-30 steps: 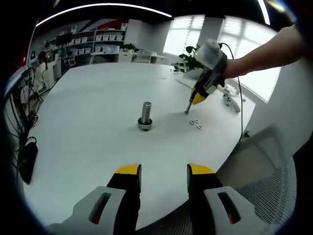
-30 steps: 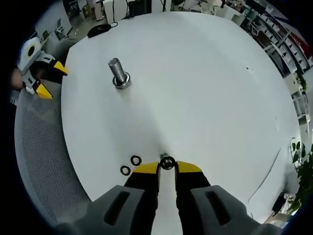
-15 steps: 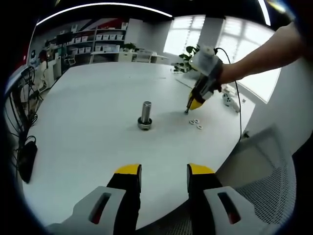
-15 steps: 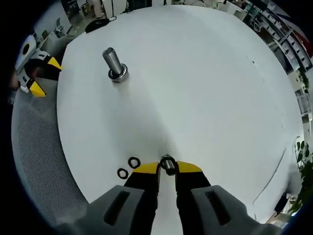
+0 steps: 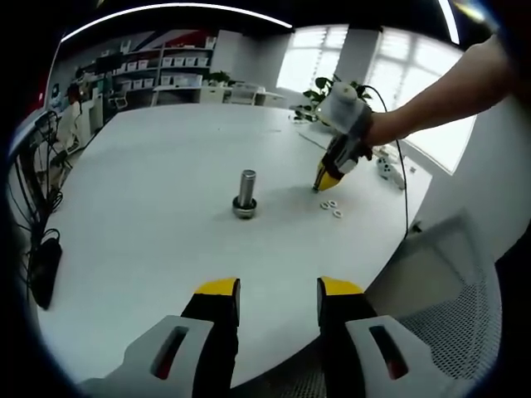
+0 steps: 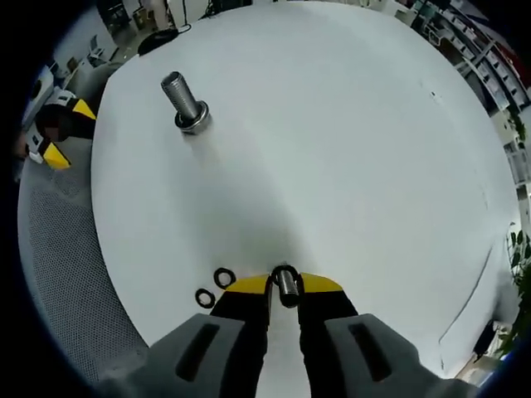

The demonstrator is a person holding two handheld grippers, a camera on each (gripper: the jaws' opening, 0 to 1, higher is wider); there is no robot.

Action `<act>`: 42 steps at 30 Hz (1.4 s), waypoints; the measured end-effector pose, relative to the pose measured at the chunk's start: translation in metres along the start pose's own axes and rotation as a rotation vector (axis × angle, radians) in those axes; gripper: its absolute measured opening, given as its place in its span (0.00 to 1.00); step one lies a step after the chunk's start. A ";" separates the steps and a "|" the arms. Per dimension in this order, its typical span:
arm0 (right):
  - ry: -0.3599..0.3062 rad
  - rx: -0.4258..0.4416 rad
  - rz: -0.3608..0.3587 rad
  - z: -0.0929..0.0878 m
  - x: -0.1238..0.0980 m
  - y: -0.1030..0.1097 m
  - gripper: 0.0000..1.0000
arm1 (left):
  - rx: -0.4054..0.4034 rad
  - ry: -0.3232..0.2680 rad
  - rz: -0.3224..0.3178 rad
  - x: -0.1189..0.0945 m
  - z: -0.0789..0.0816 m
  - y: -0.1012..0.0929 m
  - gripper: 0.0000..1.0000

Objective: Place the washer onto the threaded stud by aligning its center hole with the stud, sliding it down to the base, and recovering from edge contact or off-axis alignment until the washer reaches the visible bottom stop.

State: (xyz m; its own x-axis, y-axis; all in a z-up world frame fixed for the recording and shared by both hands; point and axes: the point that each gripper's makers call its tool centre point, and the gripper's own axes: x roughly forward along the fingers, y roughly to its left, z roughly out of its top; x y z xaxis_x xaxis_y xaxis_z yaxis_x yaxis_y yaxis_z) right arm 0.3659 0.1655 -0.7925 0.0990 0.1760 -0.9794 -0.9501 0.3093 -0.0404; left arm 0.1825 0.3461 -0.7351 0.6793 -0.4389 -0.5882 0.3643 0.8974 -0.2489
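A steel threaded stud [image 5: 246,193] stands upright on its round base in the middle of the white table [image 5: 149,207]; in the right gripper view the stud [image 6: 184,102] is at the upper left. My right gripper [image 6: 284,286] is shut on a washer [image 6: 286,284], held on edge between the yellow tips just above the table. In the left gripper view the right gripper [image 5: 323,182] hangs right of the stud, tips down. My left gripper [image 5: 278,292] stands open at the table's near edge, with nothing between its fingers.
Two loose washers [image 6: 214,287] lie on the table just left of my right gripper, and show as loose washers [image 5: 333,207] in the left gripper view. A mesh chair [image 5: 465,332] stands at the table's edge. Shelves, plants and windows line the room behind.
My right gripper has lifted slightly with the washer and tilted it more on edge. The stud has shifted up-left in the right gripper view as that camera moved. The left gripper has stayed put.
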 end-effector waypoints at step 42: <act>-0.034 0.136 -0.016 -0.037 -0.020 0.009 0.24 | 0.012 0.007 -0.008 0.000 -0.001 -0.001 0.35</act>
State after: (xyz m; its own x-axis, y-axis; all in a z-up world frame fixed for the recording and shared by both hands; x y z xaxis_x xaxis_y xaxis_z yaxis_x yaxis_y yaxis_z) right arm 0.3449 0.1302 -0.7809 0.1265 0.2009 -0.9714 -0.8995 0.4362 -0.0269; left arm 0.1813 0.3450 -0.7359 0.6722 -0.4455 -0.5913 0.3773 0.8934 -0.2441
